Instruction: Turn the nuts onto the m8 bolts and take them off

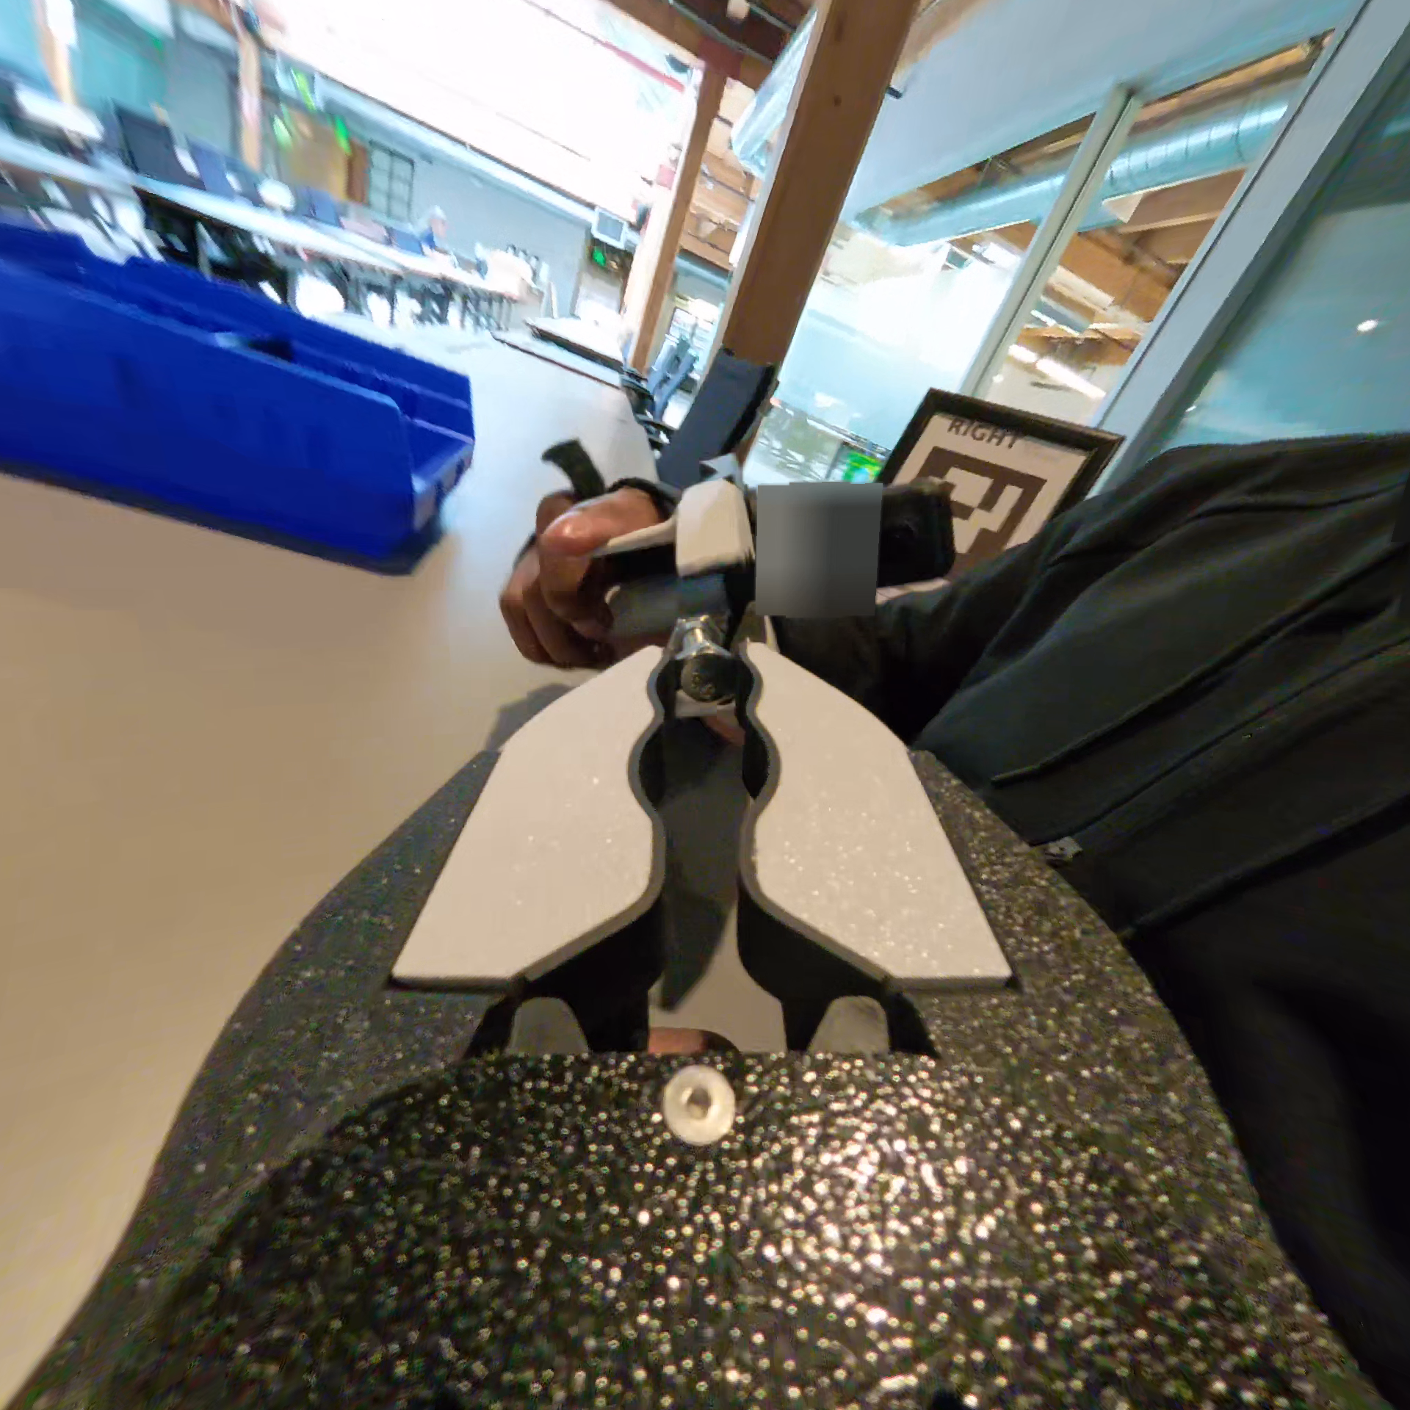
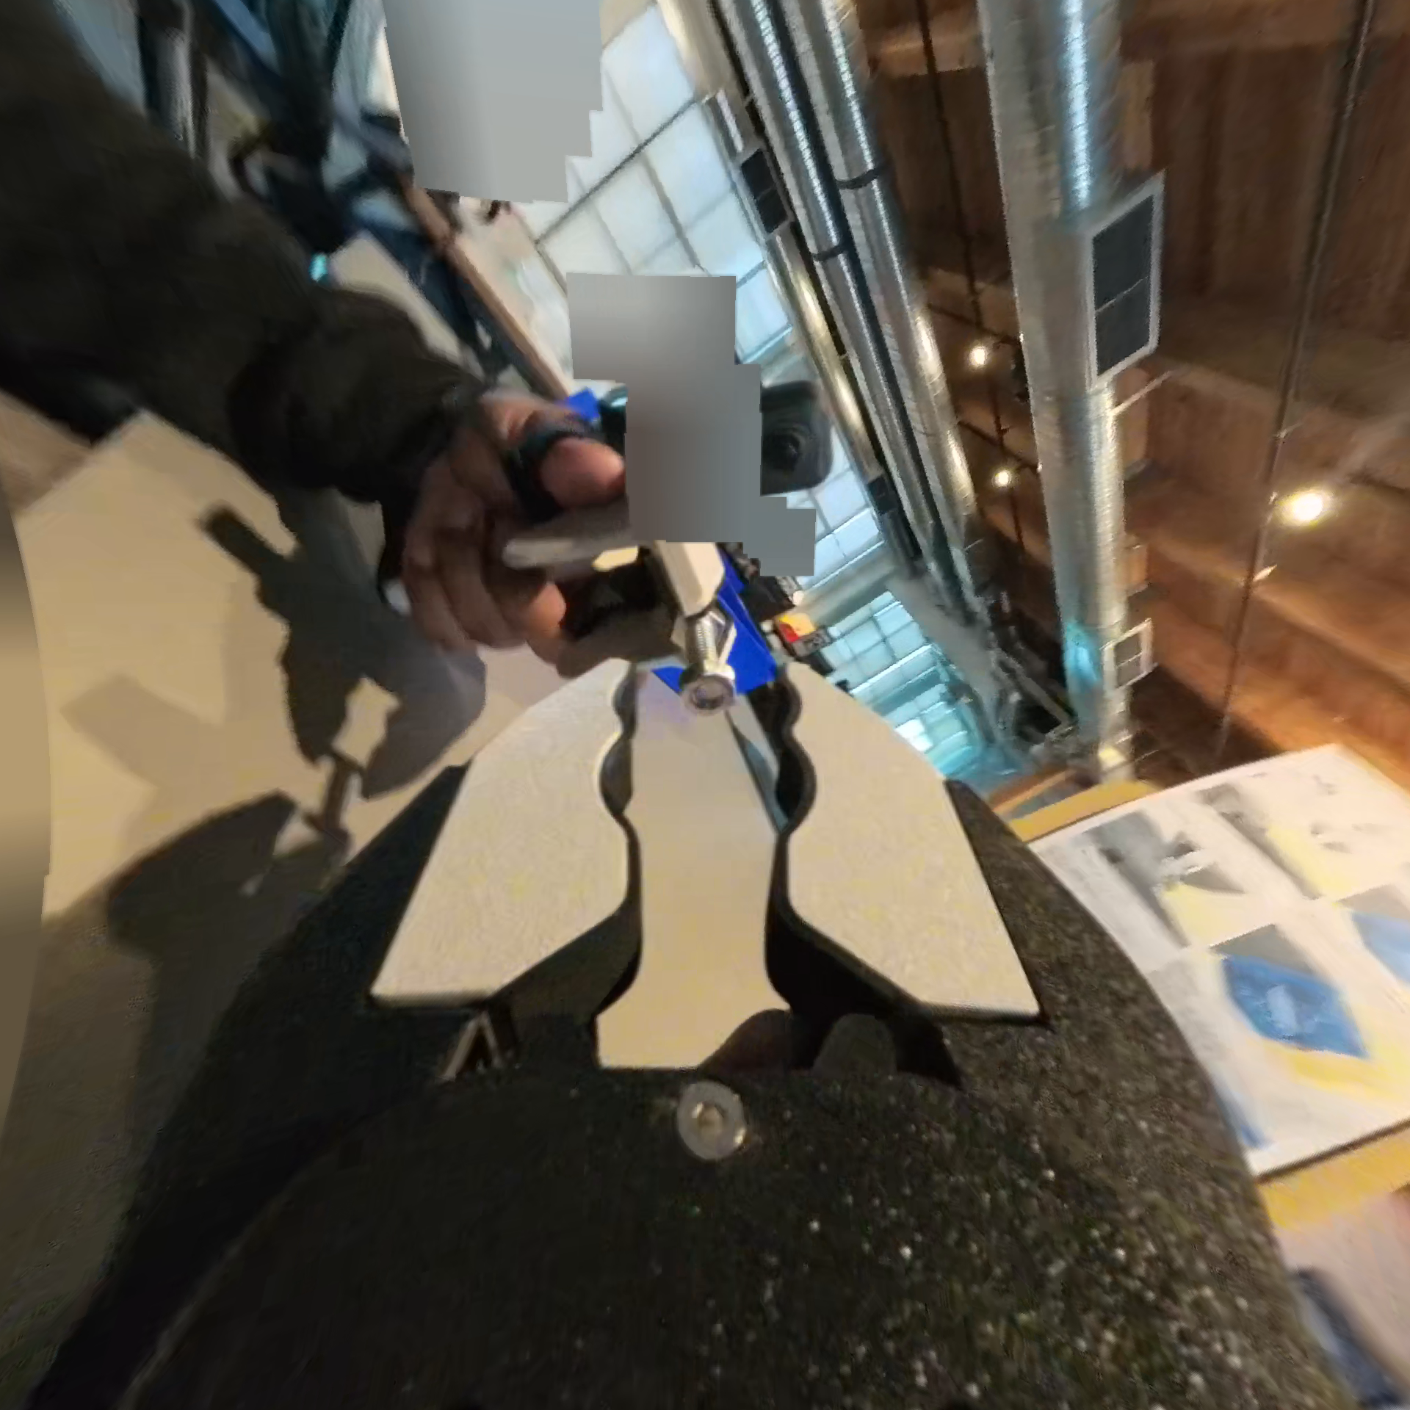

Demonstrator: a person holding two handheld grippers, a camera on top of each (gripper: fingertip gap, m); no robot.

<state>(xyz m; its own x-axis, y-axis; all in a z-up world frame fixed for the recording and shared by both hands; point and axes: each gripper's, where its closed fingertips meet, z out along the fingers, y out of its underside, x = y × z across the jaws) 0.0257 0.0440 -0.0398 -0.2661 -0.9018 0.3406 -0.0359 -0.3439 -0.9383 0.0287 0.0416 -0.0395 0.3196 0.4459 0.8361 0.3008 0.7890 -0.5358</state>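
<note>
Left gripper (image 1: 706,679) is clamping the bolt (image 1: 703,665) head at its fingertips, steadying it off the table (image 1: 229,725). Right gripper (image 2: 709,690) is meeting it head-on, seemingly closing on the nut (image 2: 706,694) end, likely for turning; blue bin (image 1: 229,412) sitting far left.

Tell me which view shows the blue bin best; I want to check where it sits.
The left wrist view: the bin fills its upper left, resting on the table, with one end wall and the rim showing, though blurred. The right wrist view shows only blue slivers behind the bolt.
</note>
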